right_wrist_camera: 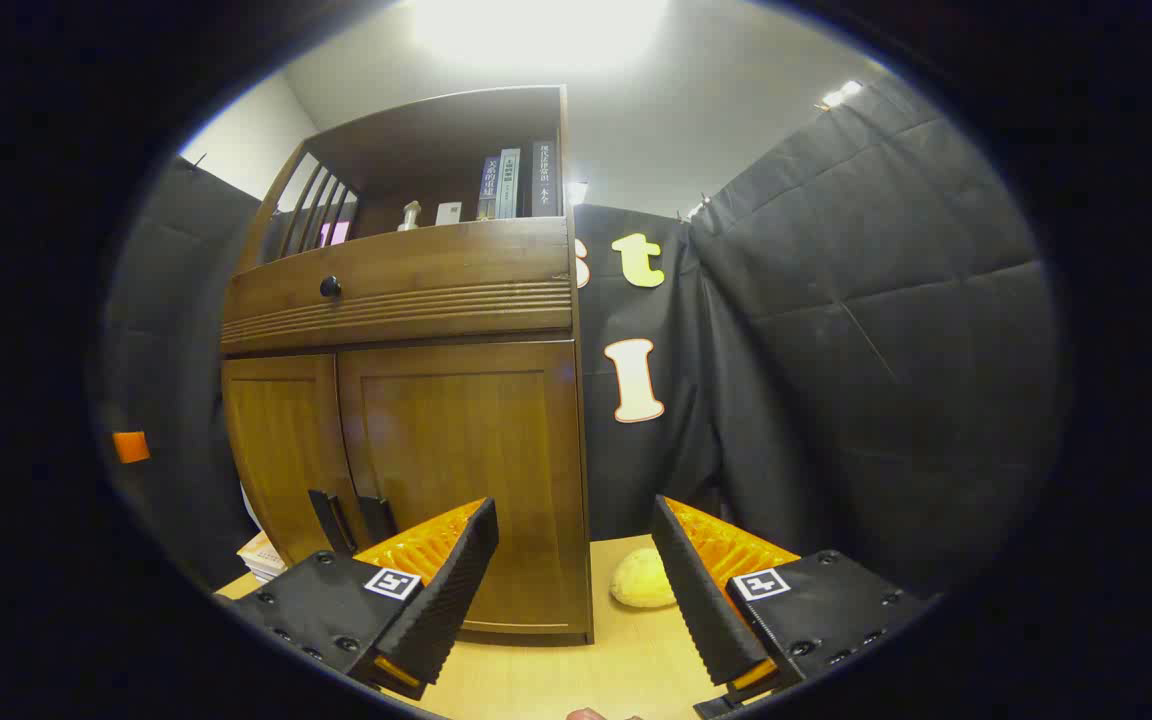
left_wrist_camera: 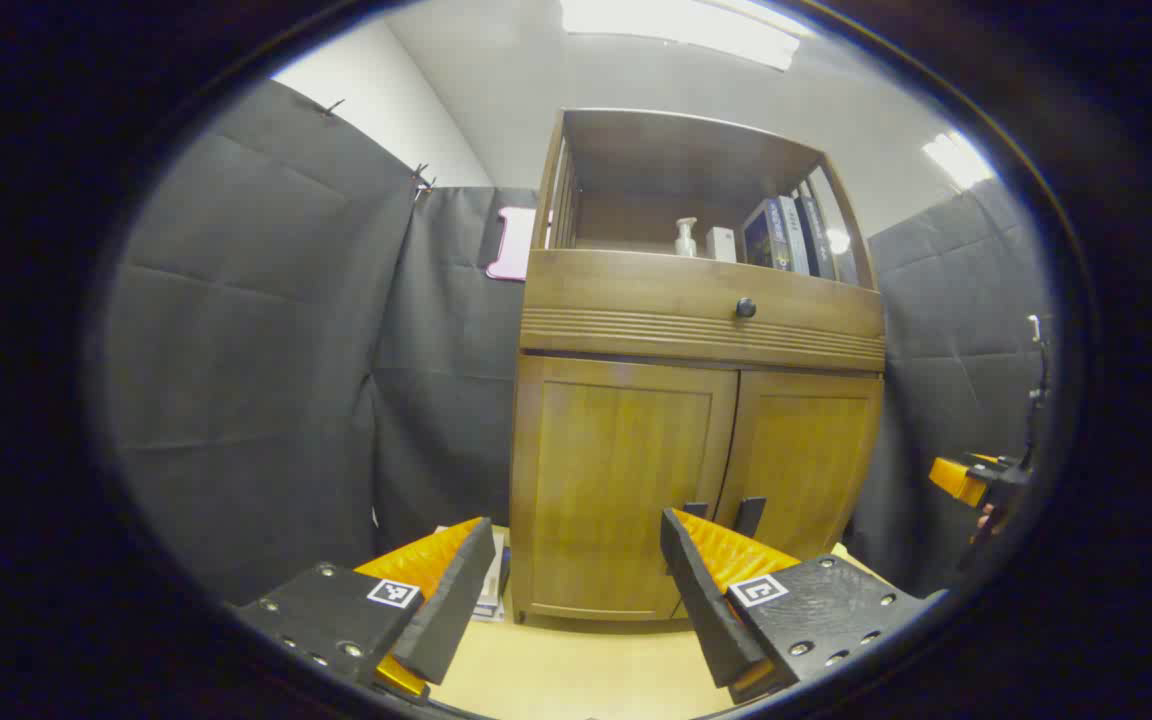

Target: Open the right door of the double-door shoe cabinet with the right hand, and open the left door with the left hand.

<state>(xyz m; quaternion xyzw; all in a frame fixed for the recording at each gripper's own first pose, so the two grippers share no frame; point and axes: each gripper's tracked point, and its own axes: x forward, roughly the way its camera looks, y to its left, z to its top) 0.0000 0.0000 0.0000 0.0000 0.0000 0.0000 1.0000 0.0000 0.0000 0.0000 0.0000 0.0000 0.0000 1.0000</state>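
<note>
Shoe cabinet (left_wrist_camera: 696, 400) stands on the worktop (left_wrist_camera: 576, 670), both doors closed. Left gripper (left_wrist_camera: 576, 590) and right gripper (right_wrist_camera: 571, 580) hover short of it, fingers wide apart, holding nothing.

Glossy wooden cabinet (left_wrist_camera: 696, 400), matt cloth wall (left_wrist_camera: 266, 350)

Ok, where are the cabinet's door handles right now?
The two door handles sit side by side low down where the closed doors meet, in the right gripper view just left of the right hand-held gripper, which is open and not touching them.
</note>
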